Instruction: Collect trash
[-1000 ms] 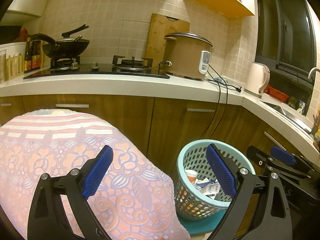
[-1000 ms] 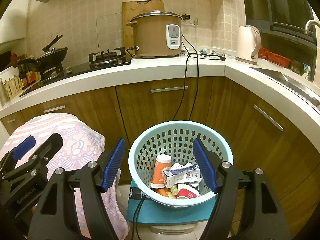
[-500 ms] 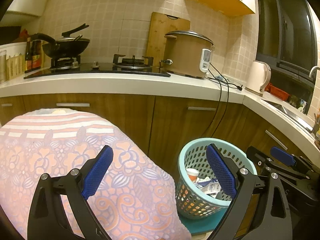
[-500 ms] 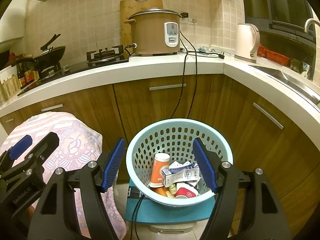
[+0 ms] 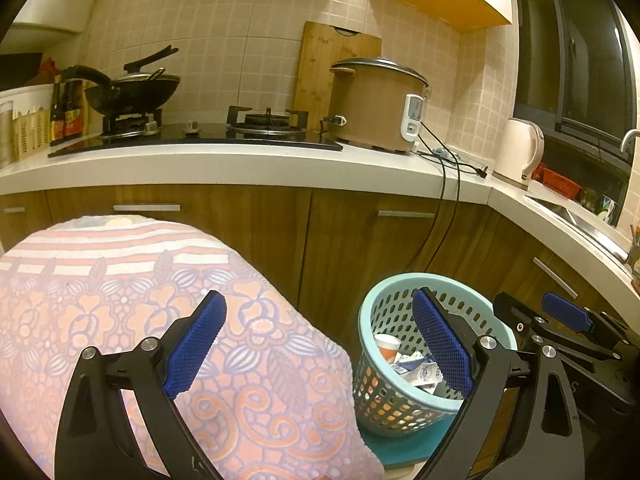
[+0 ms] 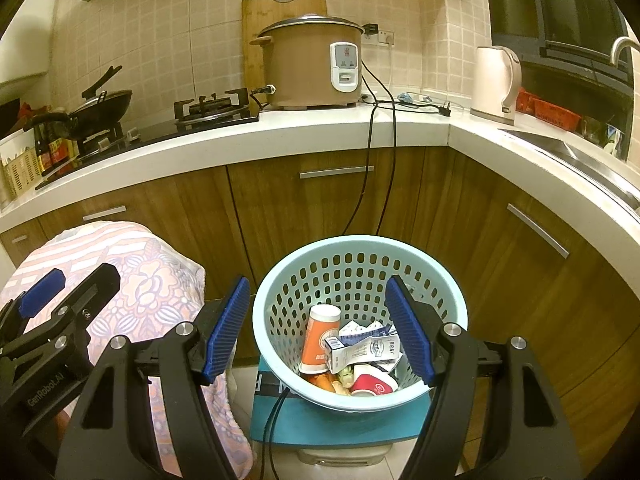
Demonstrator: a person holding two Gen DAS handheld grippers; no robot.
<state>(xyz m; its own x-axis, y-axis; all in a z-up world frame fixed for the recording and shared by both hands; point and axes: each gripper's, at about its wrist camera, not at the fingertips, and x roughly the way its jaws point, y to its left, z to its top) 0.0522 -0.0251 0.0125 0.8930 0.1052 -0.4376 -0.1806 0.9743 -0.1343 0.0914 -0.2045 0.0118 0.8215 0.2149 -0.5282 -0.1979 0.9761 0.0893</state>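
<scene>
A light blue perforated basket [image 6: 448, 280] stands on a teal box in front of the cabinets; it also shows in the left wrist view [image 5: 384, 304]. It holds an orange and white cup [image 6: 318, 340], a crumpled white carton [image 6: 368, 350], a red and white cup [image 6: 372, 386] and food scraps. My right gripper [image 6: 320, 330] is open and empty, held just above and before the basket. My left gripper [image 5: 320, 346] is open and empty, over the pink floral cloth [image 5: 120, 300] to the basket's left.
A white L-shaped counter [image 6: 320, 132] carries a rice cooker [image 6: 316, 68], gas stove with wok [image 5: 132, 92], kettle [image 6: 496, 84] and a sink at the right. Black cords [image 6: 380, 168] hang down the brown cabinet doors behind the basket.
Both views have shifted slightly: the basket sits a little lower and nearer in the right wrist view. Both grippers stay open and empty.
</scene>
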